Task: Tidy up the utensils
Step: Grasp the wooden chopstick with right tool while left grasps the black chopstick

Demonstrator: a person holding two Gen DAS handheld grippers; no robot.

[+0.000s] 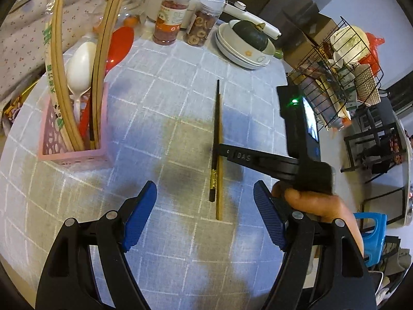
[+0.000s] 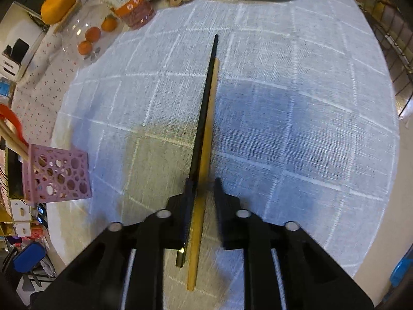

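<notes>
Pink holder holds spoons left-wrist view only.

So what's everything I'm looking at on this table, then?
black chopstick: 1, black, mid-table, between the right jaws
wooden chopstick: 1, tan, beside the black one
utensil holder: 1, pink, perforated, left side, holding chopsticks
white spoon: 1, white, in the holder
red spoon: 1, red, in the holder
jars: 2 with lids, clear, far edge
stacked bowls: a few, white, far right, dark squash on top
oranges: several, orange, far left
wire rack: 1, black, off table to the right
tablecloth: 1, pale blue check
left gripper: blue pads, jaws wide apart, nothing held
right gripper: black, jaws straddling both chopsticks, not visibly clamped
</notes>
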